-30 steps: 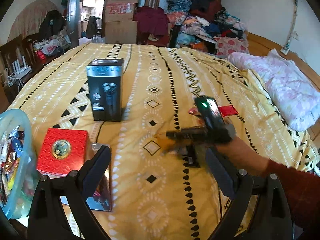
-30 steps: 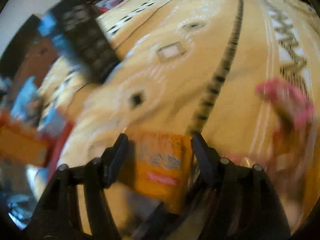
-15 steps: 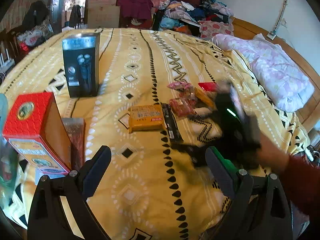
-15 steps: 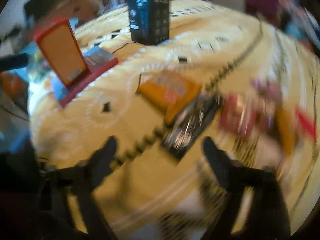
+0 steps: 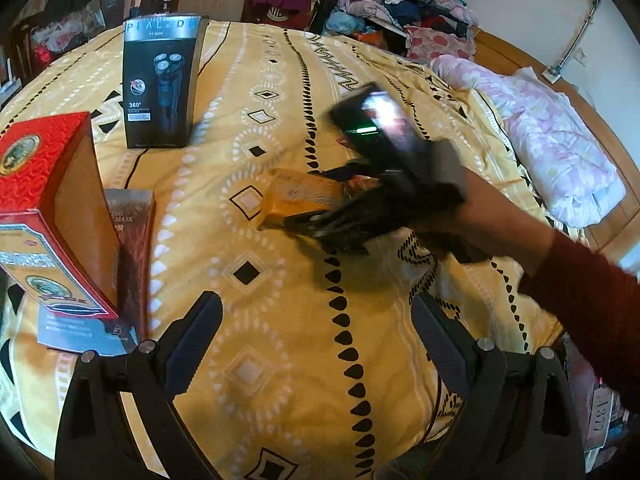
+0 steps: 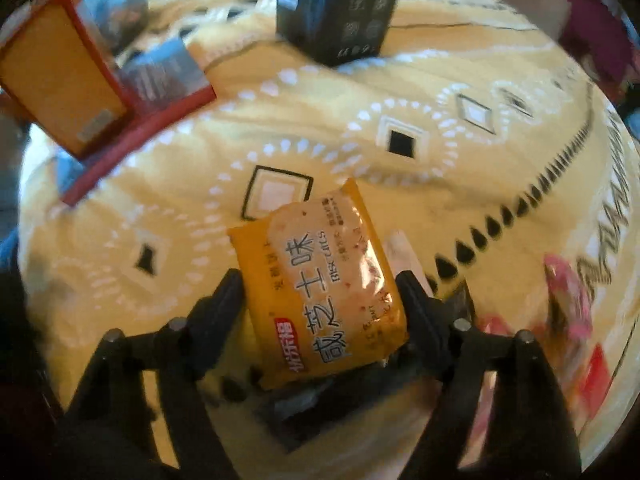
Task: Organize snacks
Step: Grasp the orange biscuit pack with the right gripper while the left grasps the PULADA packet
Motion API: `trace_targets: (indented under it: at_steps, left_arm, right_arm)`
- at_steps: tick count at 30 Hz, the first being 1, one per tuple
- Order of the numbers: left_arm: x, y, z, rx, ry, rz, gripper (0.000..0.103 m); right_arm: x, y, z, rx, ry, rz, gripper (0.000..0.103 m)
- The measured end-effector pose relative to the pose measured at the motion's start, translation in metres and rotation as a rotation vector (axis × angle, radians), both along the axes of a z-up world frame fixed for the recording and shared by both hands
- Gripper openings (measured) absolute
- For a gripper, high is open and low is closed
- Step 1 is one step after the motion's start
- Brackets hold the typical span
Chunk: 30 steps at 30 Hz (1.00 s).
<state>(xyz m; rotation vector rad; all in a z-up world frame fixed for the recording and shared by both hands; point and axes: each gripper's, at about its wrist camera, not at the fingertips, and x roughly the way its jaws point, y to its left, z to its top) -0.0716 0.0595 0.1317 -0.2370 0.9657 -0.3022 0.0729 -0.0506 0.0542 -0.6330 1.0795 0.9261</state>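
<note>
Right gripper [image 6: 320,300] is closed on the orange biscuit packet [image 6: 320,292]: both fingers press the packet's long edges, near its rear half, with the front half sticking out unsupported. From the left wrist view the same packet [image 5: 300,200] sits low over the yellow patterned bedspread [image 5: 280,360]; whether it is lifted or touching the cloth I cannot tell, the view is motion-blurred. Taking the black shaver box [image 5: 160,84] as landmark: the packet lies in front of it and to its right; the red box [image 5: 44,200] stands to its front left; a pink wrapper [image 6: 568,292] lies well right of the packet. Left gripper [image 5: 316,340] hangs with jaws spread wide, holding nothing, nearer the camera than the packet. Risks, as judged: the slick, puffy wrapper may slip or pivot between the fingers because the hold is off-centre; a hard squeeze could crush the biscuits; a fast swing toward the red box could knock that box over.
</note>
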Motion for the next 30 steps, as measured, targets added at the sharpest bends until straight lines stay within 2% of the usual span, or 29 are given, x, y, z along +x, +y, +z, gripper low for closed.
trace_targets:
  at_steps: [3,5,8,10,12,13,14,17,20,25,27,28,29,30]
  left_arm:
    - [0.001,-0.003,-0.004,-0.012,-0.01,0.006,0.096]
    - [0.005,-0.006,-0.011,-0.016,-0.007,0.01,0.096]
    - [0.018,-0.015,-0.025,0.001,-0.015,0.015,0.096]
    - [0.035,-0.022,-0.036,0.022,-0.003,0.011,0.096]
    - [0.052,-0.029,-0.046,0.025,0.007,0.004,0.096]
    - [0.063,-0.033,-0.052,0.03,0.01,0.003,0.095]
    - [0.075,-0.037,-0.057,0.034,0.008,0.003,0.088]
    - [0.106,-0.042,-0.068,0.034,0.008,0.013,0.076]
    - [0.135,-0.046,-0.079,0.047,0.023,0.036,0.076]
    - [0.161,-0.062,-0.101,0.112,0.054,0.013,0.076]
    - [0.165,-0.062,-0.106,0.148,0.047,0.021,0.066]
    - [0.165,-0.059,-0.106,0.15,0.043,0.019,0.055]
    - [0.164,-0.056,-0.105,0.147,0.038,0.016,0.049]
    - [0.163,-0.051,-0.104,0.148,0.031,0.02,0.049]
  right_arm:
    - [-0.021,-0.052,0.034,0.174,0.021,-0.16,0.077]
    - [-0.045,-0.089,0.047,0.262,0.01,-0.291,0.077]
    - [-0.084,-0.138,0.041,0.259,-0.006,-0.476,0.077]
    - [-0.1,-0.159,0.029,0.222,-0.009,-0.572,0.077]
    - [-0.106,-0.177,0.023,0.233,0.019,-0.637,0.077]
    - [-0.108,-0.182,0.019,0.243,0.03,-0.664,0.077]
    - [-0.11,-0.19,0.014,0.253,0.038,-0.691,0.076]
    - [-0.11,-0.195,0.011,0.289,0.058,-0.725,0.076]
    - [-0.108,-0.187,0.009,0.302,0.058,-0.726,0.076]
    - [-0.114,-0.181,0.005,0.253,0.042,-0.705,0.077]
    - [-0.114,-0.18,0.006,0.238,0.031,-0.687,0.077]
    - [-0.115,-0.181,0.008,0.232,0.027,-0.679,0.077]
    - [-0.115,-0.181,0.009,0.228,0.023,-0.672,0.077]
    - [-0.115,-0.18,0.01,0.22,0.023,-0.663,0.078]
